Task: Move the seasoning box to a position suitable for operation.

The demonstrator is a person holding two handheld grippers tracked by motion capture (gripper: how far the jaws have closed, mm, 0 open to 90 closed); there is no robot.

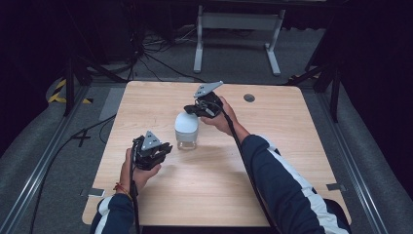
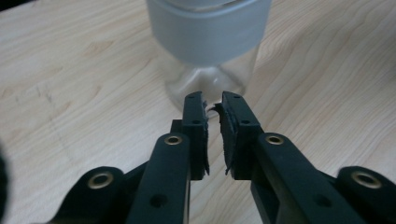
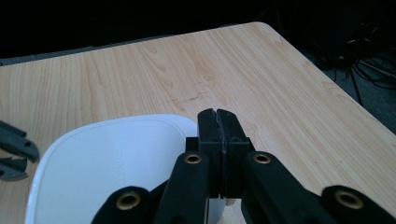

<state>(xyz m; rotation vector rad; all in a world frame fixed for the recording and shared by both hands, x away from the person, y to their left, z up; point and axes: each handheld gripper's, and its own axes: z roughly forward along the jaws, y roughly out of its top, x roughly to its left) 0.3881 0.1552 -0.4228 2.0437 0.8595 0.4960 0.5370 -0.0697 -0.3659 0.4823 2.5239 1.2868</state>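
Where the high view looks down on the wooden bench (image 1: 160, 102), a clear jar (image 1: 186, 138) with a white lid (image 1: 186, 123) stands upright near the middle. The left tongs (image 1: 165, 147) sit just left of the jar at its lower part, held in the person's left hand (image 1: 134, 170), with a grey plate (image 1: 150, 140) on top. The right tongs (image 1: 189, 109) hang just above and behind the lid, held in the right hand (image 1: 221, 117), a black cable (image 1: 246, 161) trailing back along the dark sleeve (image 1: 287, 185). A small round hole (image 1: 249, 97) marks the bench's far side, and a white frame (image 1: 238, 34) stands on the floor beyond.

In the left gripper view, the left tongs (image 2: 212, 109) point at the jar's (image 2: 205, 81) clear base, under the frosted band of the lid (image 2: 208, 32). The jaws stand a narrow gap apart with nothing between them — the tips lie just short of the glass, and contact cannot be told.

In the right gripper view, the right tongs (image 3: 217, 116) have their jaws pressed together, gripping nothing. They lie over the edge of the white lid (image 3: 112, 168), seen from above — whether they touch it cannot be told. The tips of the left tongs (image 3: 14, 156) show beside the lid, and the bench (image 3: 261, 84) runs off beyond.
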